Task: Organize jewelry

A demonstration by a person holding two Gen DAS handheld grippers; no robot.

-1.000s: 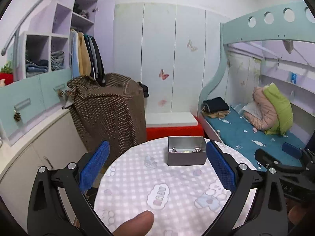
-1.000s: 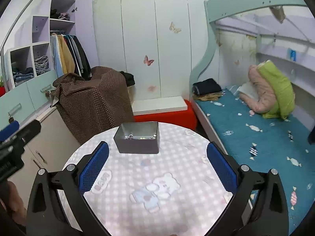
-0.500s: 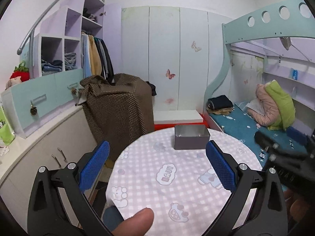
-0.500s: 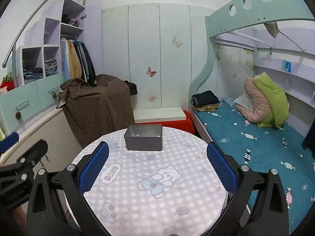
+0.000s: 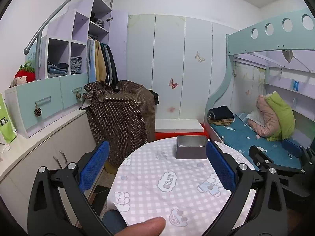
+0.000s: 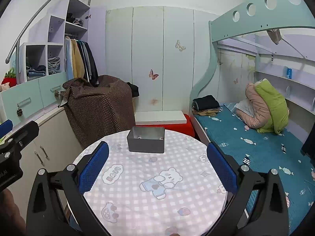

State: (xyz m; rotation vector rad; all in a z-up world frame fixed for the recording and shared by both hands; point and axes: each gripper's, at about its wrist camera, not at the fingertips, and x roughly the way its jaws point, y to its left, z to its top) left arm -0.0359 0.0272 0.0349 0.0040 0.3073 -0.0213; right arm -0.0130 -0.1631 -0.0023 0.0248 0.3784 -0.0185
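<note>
A grey metal box stands at the far side of a round table covered with a pink checked cartoon cloth. A few small pieces of jewelry glint inside the box. My left gripper is open and empty, held back from the table's near edge. My right gripper is open too, with nothing between its blue pads, hovering above the near half of the table. In the left wrist view the right gripper shows at the right edge; in the right wrist view the left gripper shows at the left edge.
A brown dotted cloth drapes over something behind the table on the left. White cabinets run along the left wall. A bunk bed with a blue mattress lies to the right. A red and white bench sits behind the box.
Both grippers have pulled back and away from the box, so the table and box look smaller and farther. Both stay open and empty.
</note>
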